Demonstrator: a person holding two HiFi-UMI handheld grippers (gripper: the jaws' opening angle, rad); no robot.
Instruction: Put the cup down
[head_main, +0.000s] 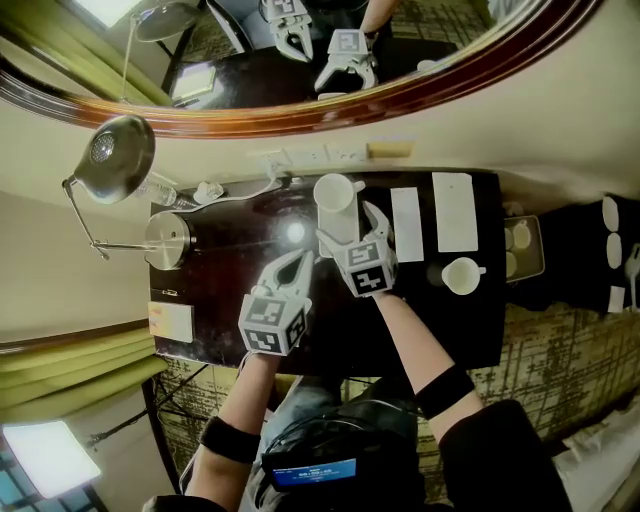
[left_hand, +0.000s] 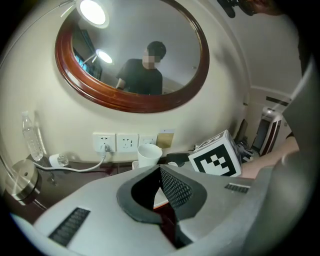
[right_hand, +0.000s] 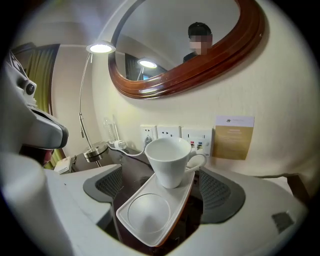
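A white cup (head_main: 335, 192) (right_hand: 170, 162) stands upright on the far end of an oblong white tray (head_main: 341, 232) (right_hand: 150, 215) on the dark table (head_main: 250, 320). My right gripper (head_main: 350, 225) (right_hand: 160, 176) is open. Its pads (right_hand: 218, 192) stand on either side of the tray and cup without touching them. My left gripper (head_main: 302, 260) (left_hand: 162, 174) is shut and empty, hovering just left of the tray. In the left gripper view the cup (left_hand: 148, 154) shows beyond the shut jaws, with the right gripper's marker cube (left_hand: 216, 155) beside it.
A second white cup (head_main: 462, 275) sits to the right, behind two white cards (head_main: 455, 210). A desk lamp (head_main: 120, 150) with a round base (head_main: 168, 240), a water bottle (left_hand: 30, 135) and a plugged cable (left_hand: 80, 167) lie left. Wall sockets (right_hand: 170, 132) and a framed mirror (right_hand: 210, 60) are behind.
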